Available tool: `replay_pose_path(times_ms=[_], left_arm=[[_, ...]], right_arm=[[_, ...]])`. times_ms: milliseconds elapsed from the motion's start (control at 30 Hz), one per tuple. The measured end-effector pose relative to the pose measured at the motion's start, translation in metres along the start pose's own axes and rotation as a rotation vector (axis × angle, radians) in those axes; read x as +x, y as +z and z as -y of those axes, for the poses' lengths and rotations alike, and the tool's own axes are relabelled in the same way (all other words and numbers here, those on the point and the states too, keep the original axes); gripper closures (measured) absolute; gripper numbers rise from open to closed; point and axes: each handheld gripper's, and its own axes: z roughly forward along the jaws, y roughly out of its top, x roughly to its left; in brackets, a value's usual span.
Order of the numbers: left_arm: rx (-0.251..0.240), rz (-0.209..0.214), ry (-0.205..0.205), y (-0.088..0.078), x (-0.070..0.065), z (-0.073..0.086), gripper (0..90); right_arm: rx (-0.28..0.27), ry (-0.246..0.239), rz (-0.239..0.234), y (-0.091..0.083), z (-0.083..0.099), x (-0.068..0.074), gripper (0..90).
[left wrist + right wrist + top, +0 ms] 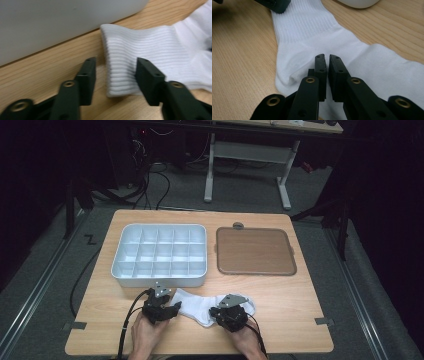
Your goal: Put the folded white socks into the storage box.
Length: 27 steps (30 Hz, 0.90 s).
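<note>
Just in front of the white divided tray [159, 254], a white sock [196, 305] lies lengthwise between both tools; the left gripper [115, 72] straddles its ribbed cuff, jaws parted; the right gripper [327, 61], clenched, pinches nothing visible over the heel.

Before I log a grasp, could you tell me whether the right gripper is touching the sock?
Touching: the right gripper view shows the right gripper shut, jaws resting on the white sock.

Sock [200, 306] before the divided tray [125, 270], mat [255, 251] at right.
</note>
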Motion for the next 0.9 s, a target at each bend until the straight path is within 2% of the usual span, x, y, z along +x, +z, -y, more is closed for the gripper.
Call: replay_pose_path(times_ms=[67,200,267,400,600,733,800,900], left_arm=[[0.001,0.007,0.001,0.000,0.000,0.000,62.9],[0.012,0.020,-0.033,0.000,0.001,-0.002,68.7],[0.019,0.036,-0.059,0.000,0.002,-0.003,72.9],[0.015,0.063,-0.079,-0.002,0.004,-0.002,77.0],[0.001,0.102,-0.106,-0.011,0.004,-0.006,78.6],[-0.033,0.147,-0.150,-0.022,0.001,-0.014,78.6],[-0.034,0.162,-0.129,-0.028,-0.002,-0.017,78.6],[-0.039,0.173,-0.131,-0.031,-0.004,-0.021,78.6]], right_arm=[[0.007,-0.008,0.002,0.000,0.000,0.001,85.1],[0.002,-0.034,0.015,0.000,0.000,0.003,85.1],[0.004,-0.028,0.016,0.000,0.001,0.003,85.1],[-0.015,-0.009,0.012,0.000,0.004,0.002,85.2],[-0.019,-0.021,0.012,0.000,0.004,0.002,85.3],[-0.013,-0.021,0.017,0.000,0.003,0.003,85.3],[-0.006,-0.029,0.013,0.001,0.001,0.004,85.4],[-0.005,-0.029,0.012,0.002,0.000,0.005,85.4]])
